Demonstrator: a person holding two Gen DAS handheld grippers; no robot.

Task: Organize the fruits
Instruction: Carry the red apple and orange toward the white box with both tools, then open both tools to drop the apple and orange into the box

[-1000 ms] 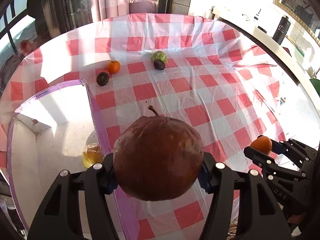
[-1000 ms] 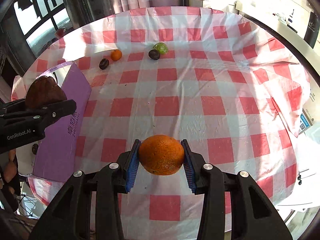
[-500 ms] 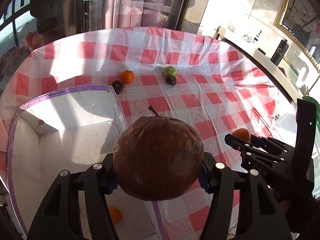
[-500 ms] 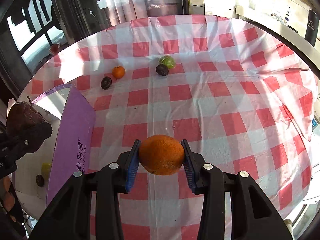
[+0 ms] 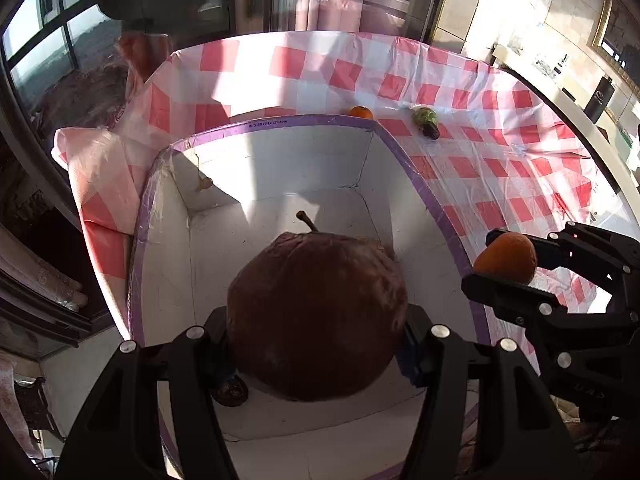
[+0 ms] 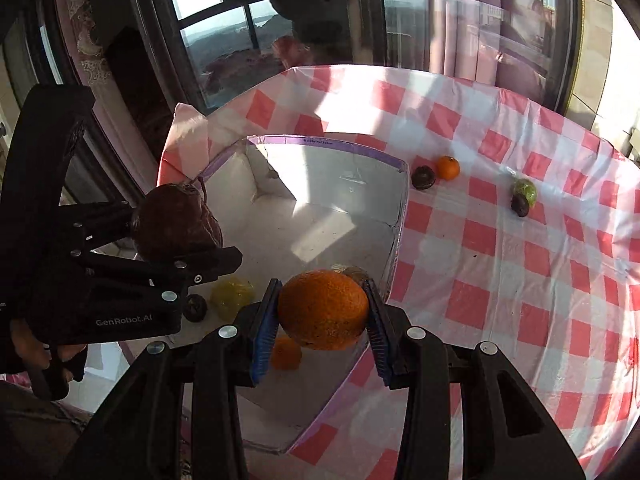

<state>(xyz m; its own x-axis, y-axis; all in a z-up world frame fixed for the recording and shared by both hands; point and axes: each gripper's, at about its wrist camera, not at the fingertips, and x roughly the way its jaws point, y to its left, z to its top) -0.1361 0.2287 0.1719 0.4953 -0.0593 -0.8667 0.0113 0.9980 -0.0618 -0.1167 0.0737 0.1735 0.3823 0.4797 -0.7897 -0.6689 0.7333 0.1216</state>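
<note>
Over box: left gripper (image 5: 316, 344) clamps brown fruit (image 5: 318, 314) above box (image 5: 280, 168) floor
Box edge: right gripper (image 6: 322, 320) pinches orange (image 6: 323, 309); box lies leftward, below

Left gripper (image 5: 316, 316): clamped on brown fruit (image 5: 316, 312), above box (image 5: 256, 124). Right gripper (image 6: 322, 312): clamped on orange (image 6: 322, 308), over box rim.

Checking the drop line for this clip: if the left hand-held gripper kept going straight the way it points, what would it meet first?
Most likely the white floor of the purple-edged box. The left hand-held gripper, shut on the brown fruit, points down into the box. A small dark fruit lies near that line; depth is unclear.
</note>
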